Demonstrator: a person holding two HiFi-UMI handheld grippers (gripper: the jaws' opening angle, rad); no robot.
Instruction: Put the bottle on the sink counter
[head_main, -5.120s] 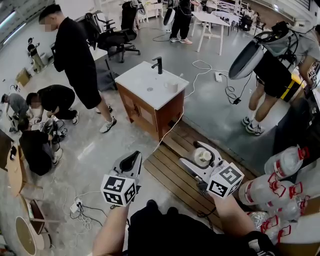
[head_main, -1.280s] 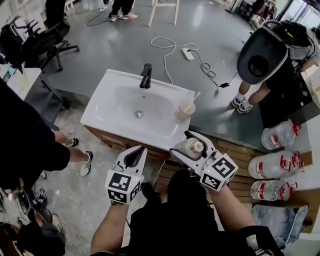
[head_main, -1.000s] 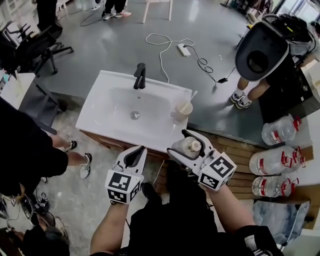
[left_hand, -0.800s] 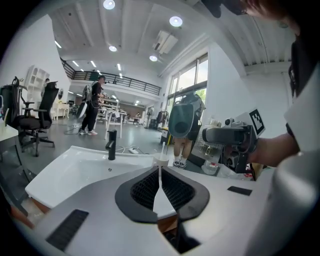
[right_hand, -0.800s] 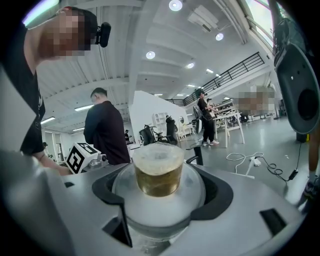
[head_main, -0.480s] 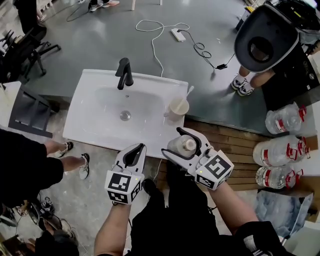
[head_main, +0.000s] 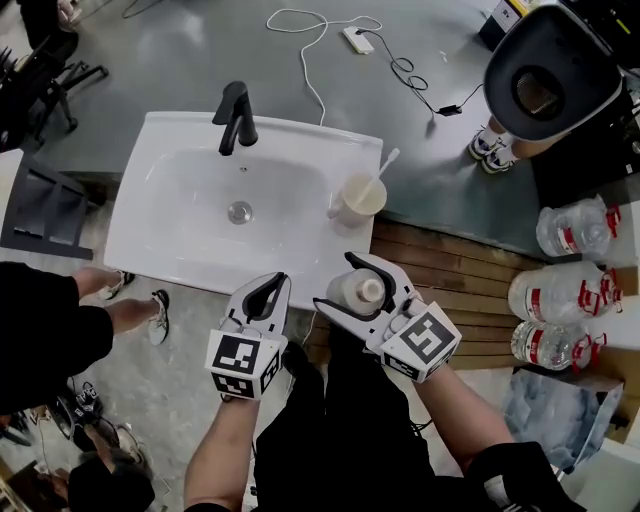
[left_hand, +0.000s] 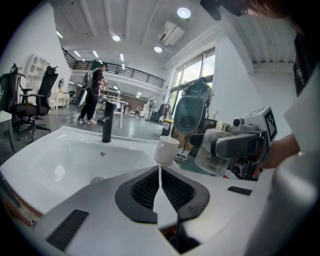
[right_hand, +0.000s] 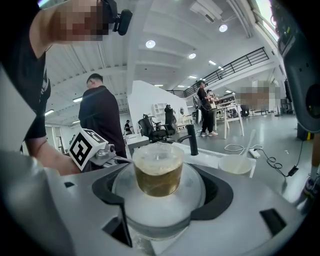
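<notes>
Right gripper (head_main: 338, 283) is clamped on the bottle (head_main: 358, 291), one jaw on each side of its clear body. Bottle is upright, cap up, with amber liquid showing under the neck in the right gripper view. It is held by the near right corner of the sink (head_main: 150, 250); it is not standing on the counter.

Left gripper (head_main: 277, 285) is just left of the bottle, at the sink's near edge. Its jaws are pressed together with nothing between them, pointing toward the basin.

A black faucet (head_main: 233, 115) is at the far edge of the sink. A cup (head_main: 360, 197) stands on the counter's right side, far from the bottle, with a white stick (head_main: 383, 165) leaning out of it.

To the right of the sink is a wooden platform (head_main: 470, 280), with water jugs (head_main: 575, 225) further right.
</notes>
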